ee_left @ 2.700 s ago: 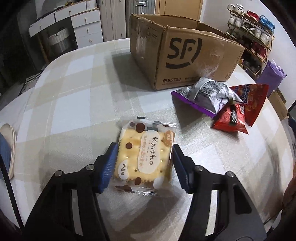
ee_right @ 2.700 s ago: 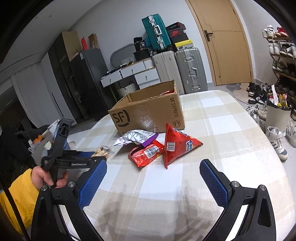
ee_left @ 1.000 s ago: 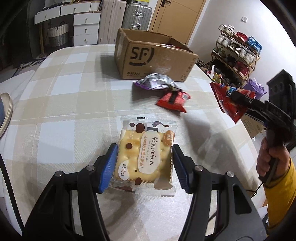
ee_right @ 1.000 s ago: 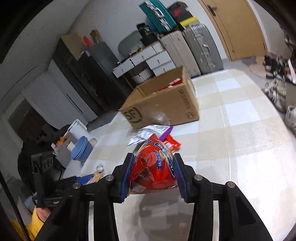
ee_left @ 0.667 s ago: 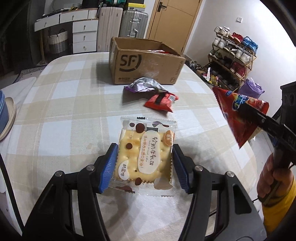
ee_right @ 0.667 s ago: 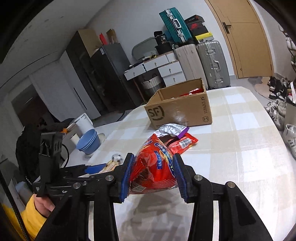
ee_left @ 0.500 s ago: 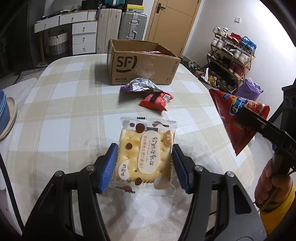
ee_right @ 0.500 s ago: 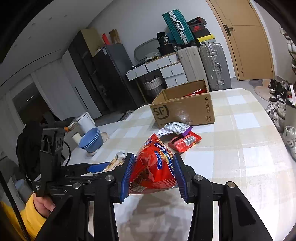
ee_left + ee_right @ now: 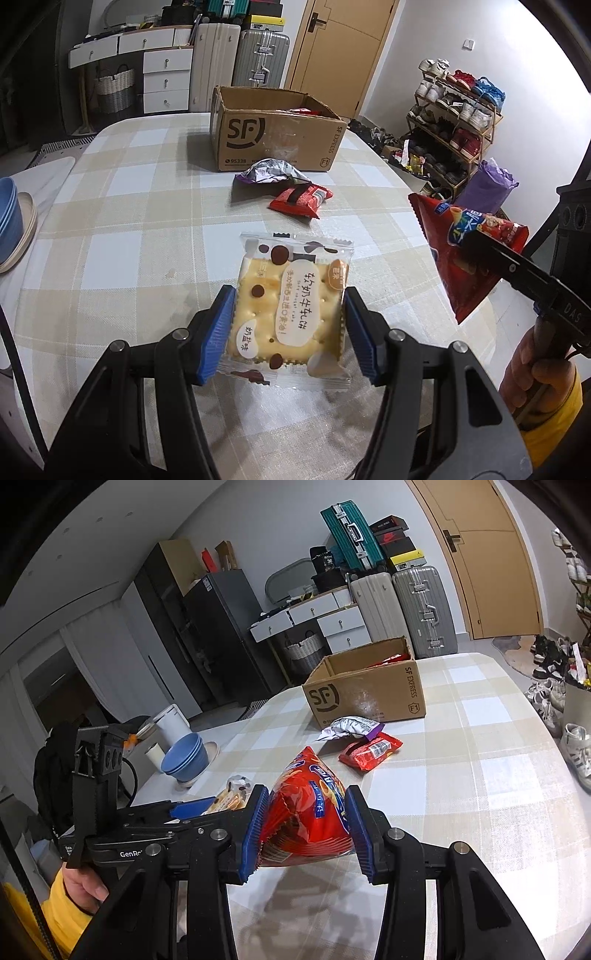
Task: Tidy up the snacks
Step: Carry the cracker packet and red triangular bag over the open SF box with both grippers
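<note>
My left gripper (image 9: 286, 332) is shut on a clear cracker packet (image 9: 291, 314) with brown dots, held above the checked table (image 9: 129, 240). My right gripper (image 9: 306, 830) is shut on a red triangular snack bag (image 9: 314, 819), also seen at the right of the left wrist view (image 9: 461, 258). An open SF cardboard box (image 9: 273, 136) stands at the far side, with red packets inside. A silver-purple bag (image 9: 269, 173) and a small red packet (image 9: 301, 199) lie in front of the box; both also show in the right wrist view, the bag (image 9: 351, 727) and the packet (image 9: 369, 755).
Blue bowls on a plate (image 9: 184, 757) sit at the table's left edge. A shoe rack (image 9: 454, 122) and a purple bag (image 9: 484, 184) stand right of the table. Suitcases (image 9: 406, 609) and drawers stand behind.
The right gripper closed on the red triangular bag and lifted it off the table. Both grippers have drawn back from the box, each holding its snack in the air.
</note>
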Demonstrator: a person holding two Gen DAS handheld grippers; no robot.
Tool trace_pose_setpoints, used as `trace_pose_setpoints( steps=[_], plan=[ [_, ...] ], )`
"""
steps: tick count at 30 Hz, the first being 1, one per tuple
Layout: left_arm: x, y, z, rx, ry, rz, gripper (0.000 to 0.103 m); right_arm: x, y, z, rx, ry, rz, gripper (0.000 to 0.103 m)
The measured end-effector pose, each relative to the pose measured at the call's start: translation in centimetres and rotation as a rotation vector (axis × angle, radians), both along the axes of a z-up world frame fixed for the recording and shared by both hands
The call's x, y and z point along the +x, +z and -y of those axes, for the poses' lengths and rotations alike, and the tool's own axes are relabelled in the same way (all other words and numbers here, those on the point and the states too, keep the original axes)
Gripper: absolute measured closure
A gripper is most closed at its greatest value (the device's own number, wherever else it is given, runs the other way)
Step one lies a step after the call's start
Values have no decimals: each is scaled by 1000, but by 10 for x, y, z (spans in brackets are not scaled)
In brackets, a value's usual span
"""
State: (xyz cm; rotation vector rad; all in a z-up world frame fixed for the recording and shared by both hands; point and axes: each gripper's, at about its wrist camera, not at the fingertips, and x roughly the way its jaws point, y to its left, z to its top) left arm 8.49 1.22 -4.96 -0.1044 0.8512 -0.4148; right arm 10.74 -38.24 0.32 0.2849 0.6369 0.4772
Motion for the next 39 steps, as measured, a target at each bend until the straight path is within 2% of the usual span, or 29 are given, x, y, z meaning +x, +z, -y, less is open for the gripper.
trace_pose_setpoints(
  steps=[6,14,20,27,30,32,36,39],
  plan=[
    [7,-8,-5,-22,7,-30,47,9,-6,0,7,-8,-26,60],
    [15,1,-7,-25,8,-8,47,14,3,-1,4,3,-1,60],
    [39,16,-11,-71,11,6,47,38,34,3,12,22,58,60],
    [89,51,-10,-63,26,64,47,87,81,5,-2,41,122,60],
    [118,67,-8,-34,38,96,47,112,94,-2,-45,37,144,63],
    [138,72,-5,-7,60,107,47,129,88,-6,-73,33,111,64],
    [156,71,-8,-27,60,94,47,135,51,-8,-61,69,50,64],
    [157,58,-15,-30,75,69,47,130,12,-13,-16,151,-58,64]
  ],
)
